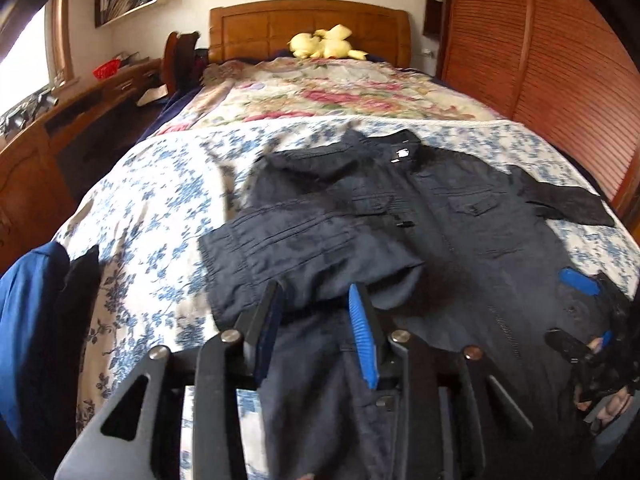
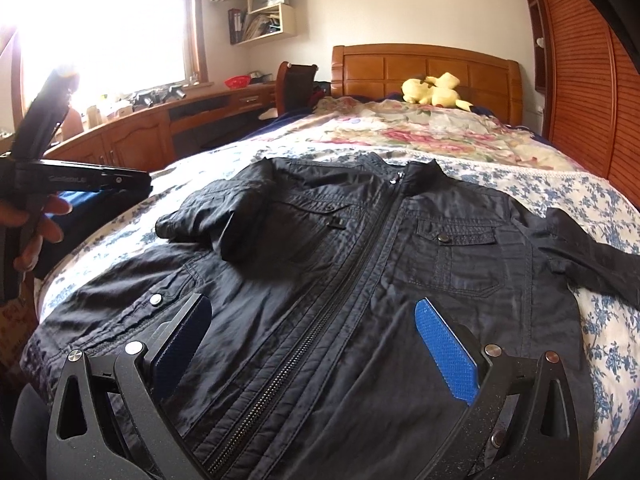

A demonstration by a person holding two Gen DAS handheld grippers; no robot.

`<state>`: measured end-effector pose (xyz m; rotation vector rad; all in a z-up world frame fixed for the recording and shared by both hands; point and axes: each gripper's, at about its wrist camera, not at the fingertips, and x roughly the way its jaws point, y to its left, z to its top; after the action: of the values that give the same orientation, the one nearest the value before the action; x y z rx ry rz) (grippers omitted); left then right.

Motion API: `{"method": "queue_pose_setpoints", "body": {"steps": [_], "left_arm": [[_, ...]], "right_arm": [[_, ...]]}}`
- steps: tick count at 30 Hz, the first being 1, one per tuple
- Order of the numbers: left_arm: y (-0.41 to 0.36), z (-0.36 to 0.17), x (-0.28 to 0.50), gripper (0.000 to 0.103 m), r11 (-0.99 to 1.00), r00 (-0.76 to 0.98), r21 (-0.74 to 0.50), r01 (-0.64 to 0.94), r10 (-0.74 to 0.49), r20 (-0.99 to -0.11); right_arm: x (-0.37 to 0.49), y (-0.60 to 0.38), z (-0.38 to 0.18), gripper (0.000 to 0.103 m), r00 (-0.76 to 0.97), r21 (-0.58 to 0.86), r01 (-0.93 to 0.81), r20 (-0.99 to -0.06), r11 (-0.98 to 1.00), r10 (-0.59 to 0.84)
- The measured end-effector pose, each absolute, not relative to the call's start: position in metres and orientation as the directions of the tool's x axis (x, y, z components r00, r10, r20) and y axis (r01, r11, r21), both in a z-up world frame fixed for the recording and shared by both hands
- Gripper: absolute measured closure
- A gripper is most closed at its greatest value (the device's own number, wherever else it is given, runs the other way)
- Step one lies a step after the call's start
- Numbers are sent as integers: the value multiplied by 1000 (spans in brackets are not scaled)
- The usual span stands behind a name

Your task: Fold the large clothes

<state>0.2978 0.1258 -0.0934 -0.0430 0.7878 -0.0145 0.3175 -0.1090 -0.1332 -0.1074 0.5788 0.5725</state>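
Directly ahead of both grippers: one dark jacket (image 2: pixel 360 264), laid front-up on the floral bedspread (image 2: pixel 600 200), zip closed, collar at the far end, hem nearest. Long axis: along the zip, running away from the fingers. Left sleeve (image 2: pixel 216 220): already folded across the chest. Right sleeve (image 2: pixel 592 256): spread out sideways beyond the right gripper's outer finger. Right gripper (image 2: pixel 316 344): jaws wide apart, hovering over the lower front, holding nothing, zip between the fingers. Left gripper (image 1: pixel 316 320): fingers parted, cloth seen between them, no pinch evident. Judgement: the right gripper is nearer the unfolded sleeve, which lies ahead and to its right.
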Motion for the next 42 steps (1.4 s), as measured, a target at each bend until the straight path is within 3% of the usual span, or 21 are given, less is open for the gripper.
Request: {"method": "queue_pose_setpoints", "body": {"steps": [9, 16, 22, 29, 30, 31, 34, 37, 42], "left_arm": [[184, -155, 331, 66, 987, 602, -68, -145, 33, -798], [205, -176, 353, 64, 965, 572, -194, -175, -61, -818], [199, -200, 366, 59, 975, 495, -128, -183, -21, -869], [198, -202, 367, 57, 971, 497, -130, -201, -14, -867], [197, -202, 369, 60, 973, 492, -123, -194, -12, -871], [195, -201, 370, 73, 977, 484, -131, -170, -33, -874], [184, -194, 373, 98, 991, 451, -27, -129, 34, -892], [170, -174, 372, 100, 992, 474, 68, -106, 111, -874], [137, -105, 358, 101, 993, 618, 85, -83, 118, -777]], "right_arm": [[318, -105, -137, 0, 681, 57, -552, -545, 832, 489], [326, -106, -141, 0, 663, 88, -548, -560, 832, 496], [328, -104, -143, 0, 658, 85, -548, -570, 832, 491], [327, -102, -144, 0, 658, 78, -551, -573, 831, 490], [327, -102, -144, 0, 658, 76, -551, -573, 831, 488], [327, -102, -144, 0, 659, 76, -550, -572, 832, 488], [324, -102, -142, 0, 663, 60, -551, -574, 832, 481], [319, -102, -142, 0, 669, 25, -552, -584, 834, 460], [314, -108, -138, 0, 665, 20, -546, -597, 837, 448]]}}
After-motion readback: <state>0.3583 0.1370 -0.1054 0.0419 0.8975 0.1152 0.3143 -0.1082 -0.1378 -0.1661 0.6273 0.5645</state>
